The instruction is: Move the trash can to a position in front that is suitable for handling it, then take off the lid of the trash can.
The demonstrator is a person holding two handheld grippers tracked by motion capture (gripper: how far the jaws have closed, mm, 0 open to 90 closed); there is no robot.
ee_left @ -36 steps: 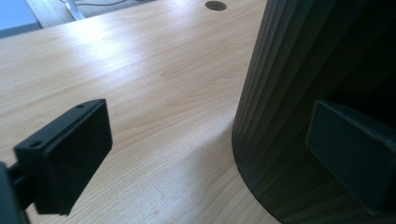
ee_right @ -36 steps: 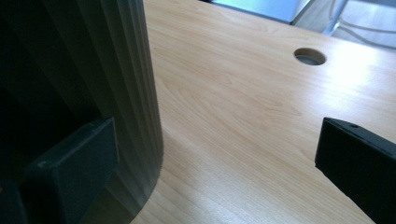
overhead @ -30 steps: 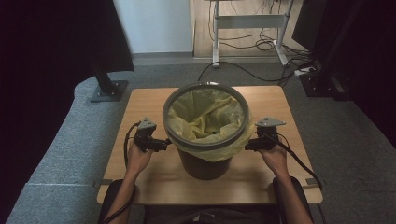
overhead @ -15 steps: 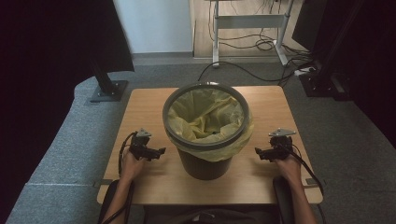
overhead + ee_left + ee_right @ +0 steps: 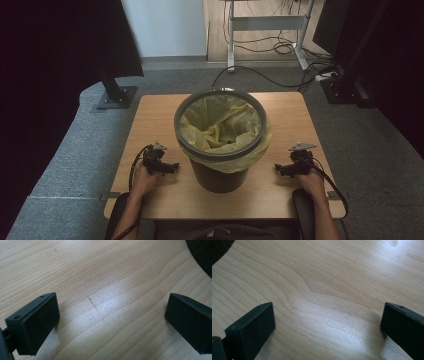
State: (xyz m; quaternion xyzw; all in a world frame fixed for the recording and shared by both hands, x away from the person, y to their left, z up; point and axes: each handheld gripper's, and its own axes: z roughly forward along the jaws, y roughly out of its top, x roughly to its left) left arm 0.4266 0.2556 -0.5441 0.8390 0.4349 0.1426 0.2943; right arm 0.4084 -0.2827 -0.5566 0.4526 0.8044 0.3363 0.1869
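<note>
Nearest the person, the left gripper [image 5: 172, 166] and the right gripper [image 5: 278, 169] sit low over the wooden table [image 5: 150, 125], one on each side of the bin [image 5: 220, 175], both apart from it. In the left gripper view the two black, blocky jaws stand wide apart with nothing between them but pale wood grain and a short dark scratch [image 5: 93, 303]; the outer jaw is cut off by the frame edge. A curved dark sliver of the bin [image 5: 201, 255] shows beyond the right-hand jaw, too little of it to make out any detail. The right gripper view shows the same: flat, matte jaws spread wide and empty over wavy grain with a soft sheen, and a dark corner of the bin [image 5: 219, 248] past the left-hand jaw. From the high view the jaws themselves are small and hard to read, and the forearms are cut off at the bottom edge. Farther out, between the two sets of jaws, the round dark bin stands upright, its grey rim [image 5: 186, 107] clamping a crinkled yellow liner [image 5: 215, 125] that overhangs the outside and hides the upper wall. The inside bottom is lost in the liner's folds.
</note>
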